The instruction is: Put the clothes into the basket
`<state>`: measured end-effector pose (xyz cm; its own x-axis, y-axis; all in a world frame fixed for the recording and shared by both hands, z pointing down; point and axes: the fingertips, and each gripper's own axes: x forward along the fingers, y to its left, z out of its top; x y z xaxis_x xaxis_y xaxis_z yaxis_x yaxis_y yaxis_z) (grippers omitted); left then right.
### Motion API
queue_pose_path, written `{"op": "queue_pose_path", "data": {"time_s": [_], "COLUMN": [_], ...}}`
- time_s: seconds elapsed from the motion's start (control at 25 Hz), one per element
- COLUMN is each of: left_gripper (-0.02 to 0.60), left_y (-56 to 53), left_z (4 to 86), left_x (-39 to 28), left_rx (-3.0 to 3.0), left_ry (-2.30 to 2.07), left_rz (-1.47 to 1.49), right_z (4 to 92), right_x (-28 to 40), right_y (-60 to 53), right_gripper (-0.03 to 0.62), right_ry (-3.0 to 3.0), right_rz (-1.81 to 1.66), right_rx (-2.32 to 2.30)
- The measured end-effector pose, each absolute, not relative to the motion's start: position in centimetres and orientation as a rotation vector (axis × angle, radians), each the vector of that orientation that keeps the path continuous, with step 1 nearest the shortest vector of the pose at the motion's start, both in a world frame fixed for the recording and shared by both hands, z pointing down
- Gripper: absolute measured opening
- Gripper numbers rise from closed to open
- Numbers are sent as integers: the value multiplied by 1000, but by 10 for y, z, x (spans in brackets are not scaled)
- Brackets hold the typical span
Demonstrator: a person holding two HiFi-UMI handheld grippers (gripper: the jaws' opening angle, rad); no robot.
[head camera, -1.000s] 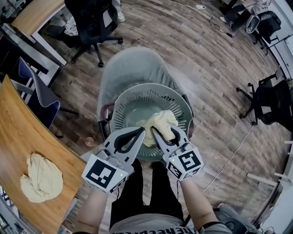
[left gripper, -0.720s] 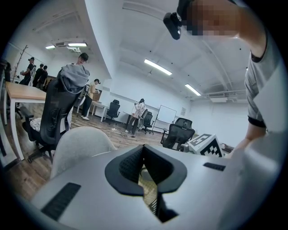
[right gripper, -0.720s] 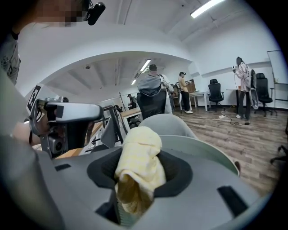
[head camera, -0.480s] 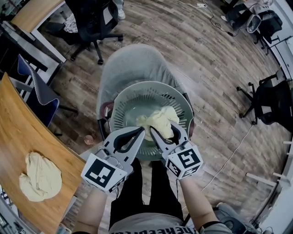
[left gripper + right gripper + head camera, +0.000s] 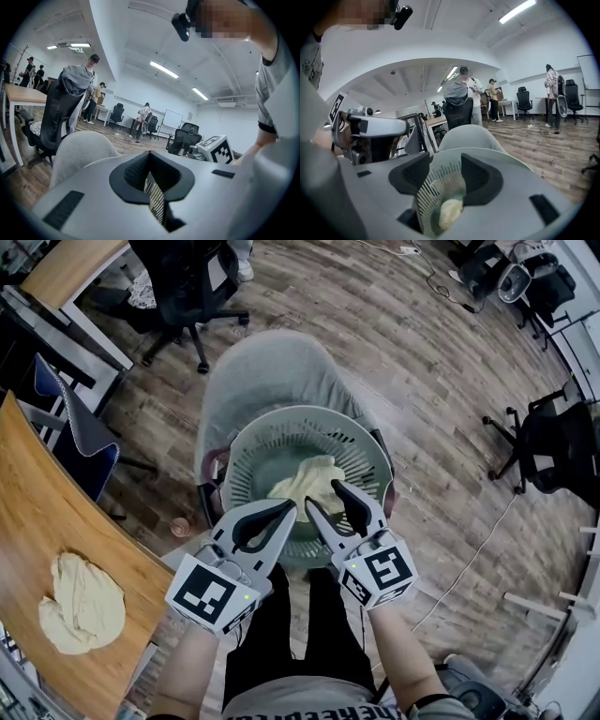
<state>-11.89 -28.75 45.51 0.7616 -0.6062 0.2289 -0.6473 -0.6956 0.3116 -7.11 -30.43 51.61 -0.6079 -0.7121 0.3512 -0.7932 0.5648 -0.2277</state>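
Note:
A pale green slatted basket (image 5: 246, 442) sits on a grey chair in front of me. One yellow cloth (image 5: 305, 482) lies loose inside it. My right gripper (image 5: 325, 495) hangs over the basket's near rim; its jaws are opening wide and nothing is between them. In the right gripper view the cloth (image 5: 449, 212) shows low in the basket (image 5: 433, 192), beyond the spread jaws of the right gripper (image 5: 445, 161). My left gripper (image 5: 289, 508) is beside it at the rim, shut and empty; in the left gripper view the left gripper (image 5: 151, 157) has its tips together. A second yellow cloth (image 5: 80, 601) lies on the wooden table.
The grey chair (image 5: 267, 371) carries the basket. A curved wooden table (image 5: 37, 512) runs along the left. Black office chairs stand at the top left (image 5: 183, 282) and the right (image 5: 553, 446). A cable (image 5: 469, 568) trails over the wood floor. People stand far off.
My right gripper's jaws spread apart and let go of the yellow cloth, which dropped lower into the basket. The left gripper stayed where it was.

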Motion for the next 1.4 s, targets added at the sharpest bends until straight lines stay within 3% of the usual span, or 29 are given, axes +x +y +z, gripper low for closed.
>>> {"op": "queue_pose_path", "data": {"time_s": [0.76,1.4], "left_gripper": [14,14], "left_y": [-283,-279], "left_z": [438,399], "left_x": [-111,-92], "left_rx": [2602,2654], "left_ry": [-979,-1002], "left_rz": [134,76], "right_z": [477,408], "right_x": [-67,-60], "right_y": [-293,-277], "right_gripper": [64,12], "right_ry": [-2656,-2763], "right_rz": [462,358], "right_rx": [1242,1171]}}
